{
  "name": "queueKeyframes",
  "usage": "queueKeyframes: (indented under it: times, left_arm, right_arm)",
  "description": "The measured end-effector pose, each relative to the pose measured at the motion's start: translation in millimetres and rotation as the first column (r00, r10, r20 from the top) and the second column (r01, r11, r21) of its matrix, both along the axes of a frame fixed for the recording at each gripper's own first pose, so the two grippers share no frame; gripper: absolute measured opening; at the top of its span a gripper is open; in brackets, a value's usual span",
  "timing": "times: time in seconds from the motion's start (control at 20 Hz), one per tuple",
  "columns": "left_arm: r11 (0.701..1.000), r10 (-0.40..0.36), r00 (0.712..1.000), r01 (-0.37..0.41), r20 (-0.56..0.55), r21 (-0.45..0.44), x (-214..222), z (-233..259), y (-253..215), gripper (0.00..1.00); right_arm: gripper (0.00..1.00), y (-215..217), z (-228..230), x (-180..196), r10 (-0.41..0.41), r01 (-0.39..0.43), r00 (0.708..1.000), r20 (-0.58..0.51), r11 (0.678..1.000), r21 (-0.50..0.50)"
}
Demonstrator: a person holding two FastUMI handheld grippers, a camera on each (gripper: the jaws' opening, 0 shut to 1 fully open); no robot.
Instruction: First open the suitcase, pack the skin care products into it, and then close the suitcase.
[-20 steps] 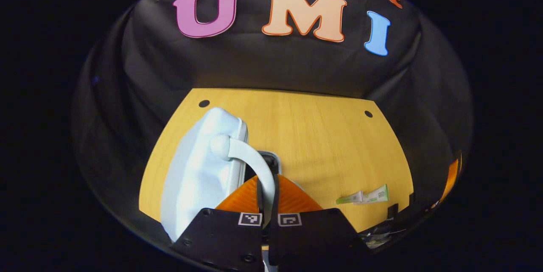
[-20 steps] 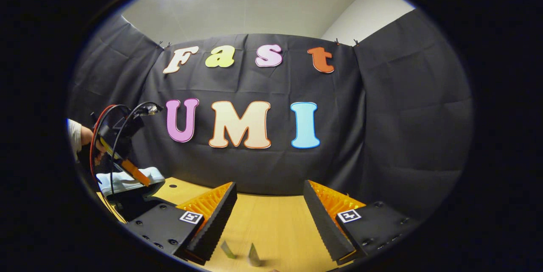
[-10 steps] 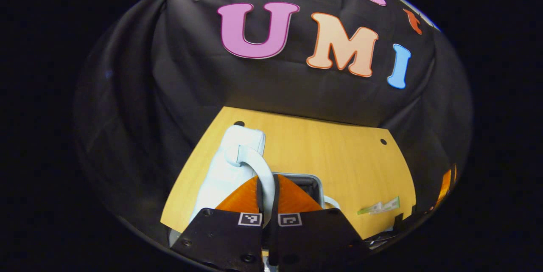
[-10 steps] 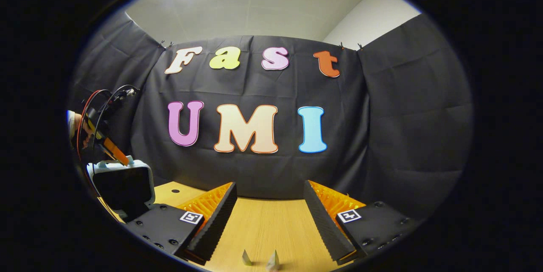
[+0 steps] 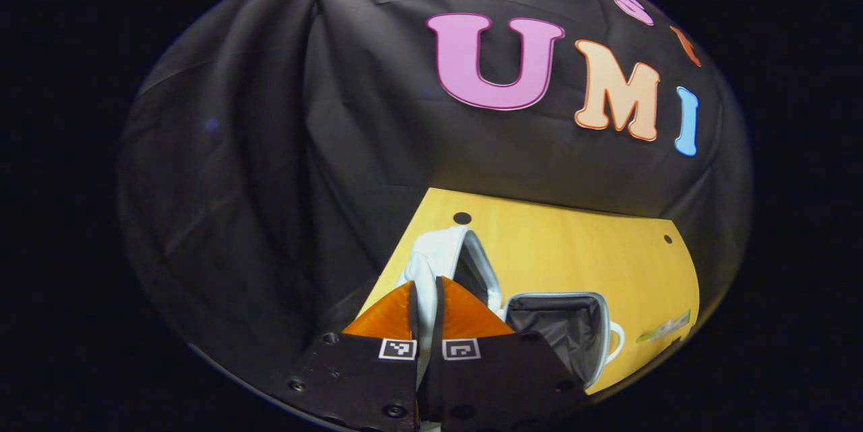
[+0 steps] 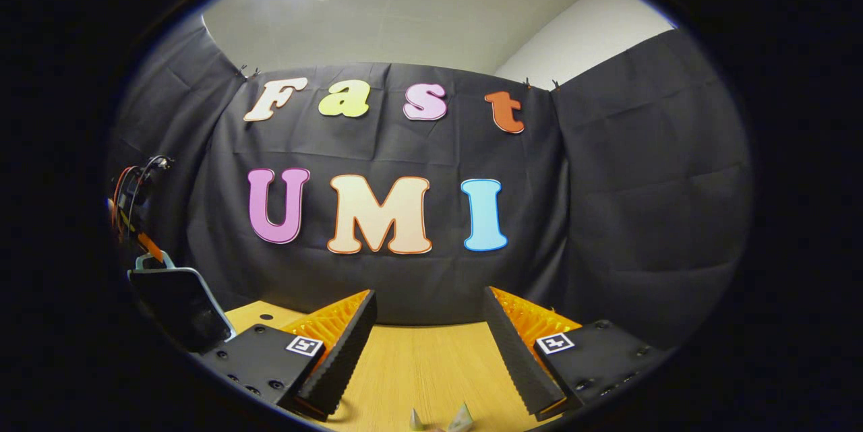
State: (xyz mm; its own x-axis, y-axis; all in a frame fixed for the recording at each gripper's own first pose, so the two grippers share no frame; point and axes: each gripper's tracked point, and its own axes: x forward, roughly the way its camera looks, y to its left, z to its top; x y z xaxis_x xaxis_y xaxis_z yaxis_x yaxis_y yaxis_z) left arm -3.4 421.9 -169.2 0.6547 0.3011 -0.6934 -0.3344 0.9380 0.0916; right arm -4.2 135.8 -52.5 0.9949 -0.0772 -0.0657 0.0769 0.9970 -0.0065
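Note:
In the left gripper view my left gripper [image 5: 426, 285] is shut on the pale handle [image 5: 425, 311] of the suitcase lid [image 5: 441, 258], which stands raised and swung leftward. Beside it the suitcase base [image 5: 559, 327] lies open, showing black lining. A green and white skin care tube [image 5: 664, 328] lies on the wooden table [image 5: 573, 250] to the right of the base. In the right gripper view my right gripper [image 6: 428, 351] hovers open over the table with nothing between its fingers. Two tube ends [image 6: 438, 422] poke up at that view's bottom edge. The raised lid [image 6: 179, 304] stands at far left there.
The black cloth wall closes the table's back and sides. Two small dark holes [image 5: 462, 218] mark the tabletop's far corners. In the right gripper view the left gripper with its red and black cables [image 6: 131, 199] reaches over the lid.
The left gripper has swung the lid up and over to the left by its handle, exposing the black-lined base. The right gripper has stayed open, almost in the same place.

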Motion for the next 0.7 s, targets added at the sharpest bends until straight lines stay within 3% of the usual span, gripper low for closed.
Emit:
queueKeyframes:
  times: [0.7]
  left_arm:
    - [0.988,0.115,0.993,-0.118,-0.035,-0.097,-38.7,-76.0,88.3,0.00]
  right_arm:
    - [1.00,5.2,1.5,-11.8,-0.071,0.071,0.997,-0.039,0.997,0.011]
